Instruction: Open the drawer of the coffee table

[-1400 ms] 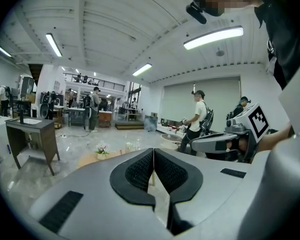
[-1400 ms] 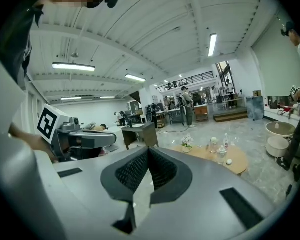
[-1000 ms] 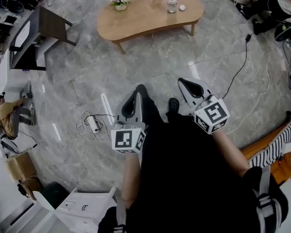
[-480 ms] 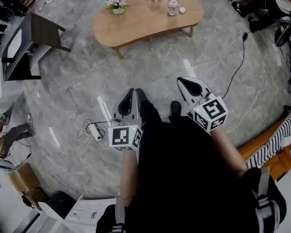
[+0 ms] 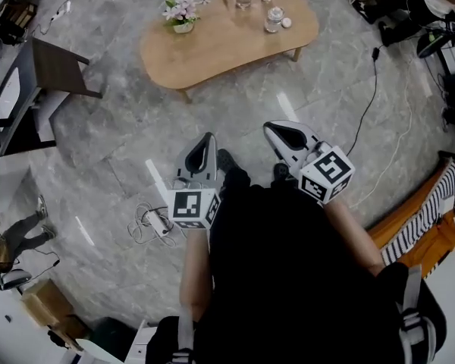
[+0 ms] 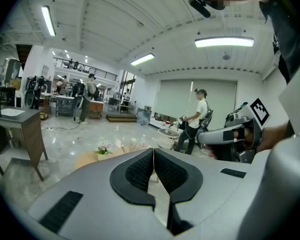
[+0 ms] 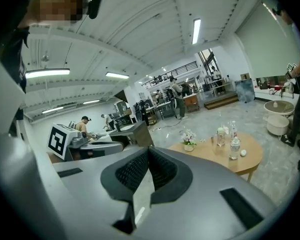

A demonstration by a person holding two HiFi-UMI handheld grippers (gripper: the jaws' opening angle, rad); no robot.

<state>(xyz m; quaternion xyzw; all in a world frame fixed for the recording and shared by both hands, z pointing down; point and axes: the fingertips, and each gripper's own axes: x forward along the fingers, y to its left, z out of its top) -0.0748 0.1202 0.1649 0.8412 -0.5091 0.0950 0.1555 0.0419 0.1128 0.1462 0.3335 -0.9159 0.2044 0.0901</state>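
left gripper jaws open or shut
Shut: on the left gripper, the black ribbed pads meet at their tips, with nothing between them.

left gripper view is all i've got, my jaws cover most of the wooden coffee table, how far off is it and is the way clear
observer: Head view shows the light wooden, kidney-shaped coffee table well ahead of you. Bare grey marble floor lies between, and no gripper is touching the table.
operator: anything on the floor near me
observer: A white power strip with a coiled cable lies on the floor just left of the left gripper.
operator: right gripper, open or shut
observer: Right gripper view shows the right gripper with its jaws together and nothing between them.
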